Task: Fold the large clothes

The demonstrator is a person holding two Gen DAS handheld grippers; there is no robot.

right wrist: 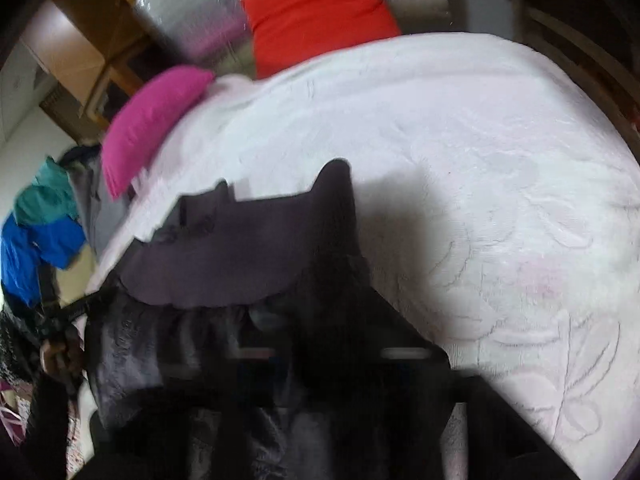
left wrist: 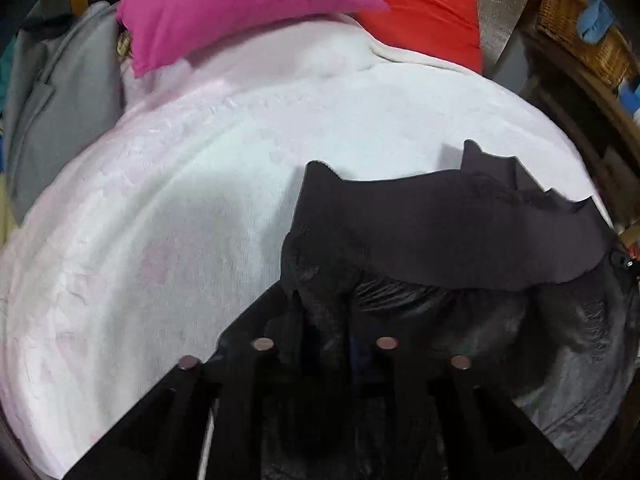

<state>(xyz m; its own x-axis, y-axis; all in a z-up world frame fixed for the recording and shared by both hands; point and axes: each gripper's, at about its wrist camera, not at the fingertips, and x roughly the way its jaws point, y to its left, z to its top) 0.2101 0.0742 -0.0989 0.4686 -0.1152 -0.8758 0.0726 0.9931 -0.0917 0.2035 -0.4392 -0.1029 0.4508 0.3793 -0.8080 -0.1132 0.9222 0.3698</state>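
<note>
A large dark grey-purple garment (left wrist: 440, 232) with a shiny dark lining hangs low over the white bedspread (left wrist: 180, 208). Its upper hem is stretched between my two grippers. In the left wrist view my left gripper (left wrist: 324, 320) is shut on a bunched corner of the garment, with the rest spreading off to the right. In the right wrist view the same garment (right wrist: 240, 248) spreads to the left, and my right gripper (right wrist: 320, 320) is shut on its other corner. Cloth hides both sets of fingertips. This view is blurred.
A pink pillow (left wrist: 224, 12) and a red pillow (left wrist: 424, 12) lie at the head of the bed. A grey garment (left wrist: 52, 112) lies at the bed's left edge, with blue and teal clothes (right wrist: 36, 240) beyond it. A wicker basket (left wrist: 580, 36) stands at the right. A hand (right wrist: 60, 356) shows at lower left.
</note>
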